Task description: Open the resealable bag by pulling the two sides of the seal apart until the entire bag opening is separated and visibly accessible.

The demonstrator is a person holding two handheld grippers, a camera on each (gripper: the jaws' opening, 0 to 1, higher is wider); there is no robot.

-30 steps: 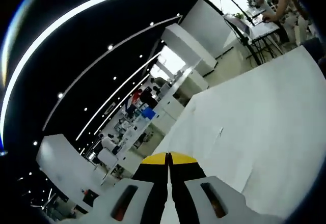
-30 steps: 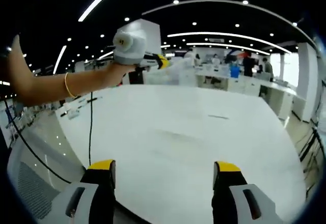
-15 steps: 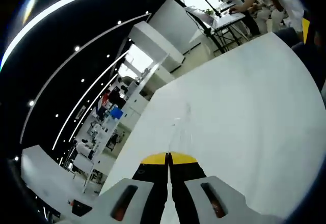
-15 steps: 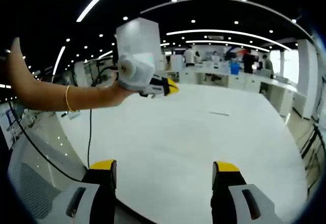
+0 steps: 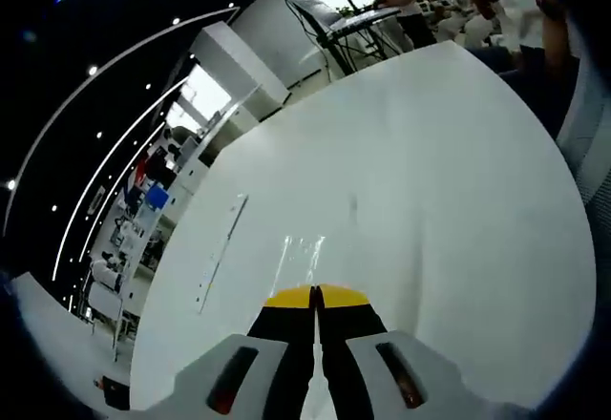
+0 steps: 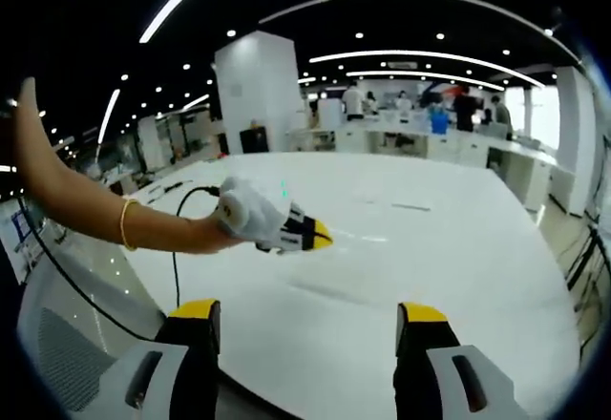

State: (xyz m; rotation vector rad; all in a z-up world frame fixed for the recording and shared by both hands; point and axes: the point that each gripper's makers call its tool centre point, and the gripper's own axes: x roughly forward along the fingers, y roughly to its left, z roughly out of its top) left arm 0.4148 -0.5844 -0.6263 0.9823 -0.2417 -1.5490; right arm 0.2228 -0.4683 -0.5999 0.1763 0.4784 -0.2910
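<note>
Left claw [image 5: 315, 298] closed, empty, aimed at clear bag [image 5: 304, 253] lying flat on table [image 5: 458, 200], just at 12 o'clock. Right claw [image 6: 304, 320] held wide open. Seal edge should be approached low, one lip pinched per claw.

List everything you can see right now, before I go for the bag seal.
white table top: one, white, under both grippers.
clear plastic resealable bag: one, transparent, faint glints on the table just ahead of the left fingers; whether it is gripped cannot be told.
thin flat strip: one, pale, on the table beside the bag.
black cable: one, black, trailing from the left gripper toward the table's near edge.
background people: several, at far counters.
left gripper: one, black fingers with yellow tips, shut, low over the table.
right gripper: one, yellow-tipped fingers, open, above the near table edge.
person's forearm: one, gold bracelet, holding the left gripper.
</note>
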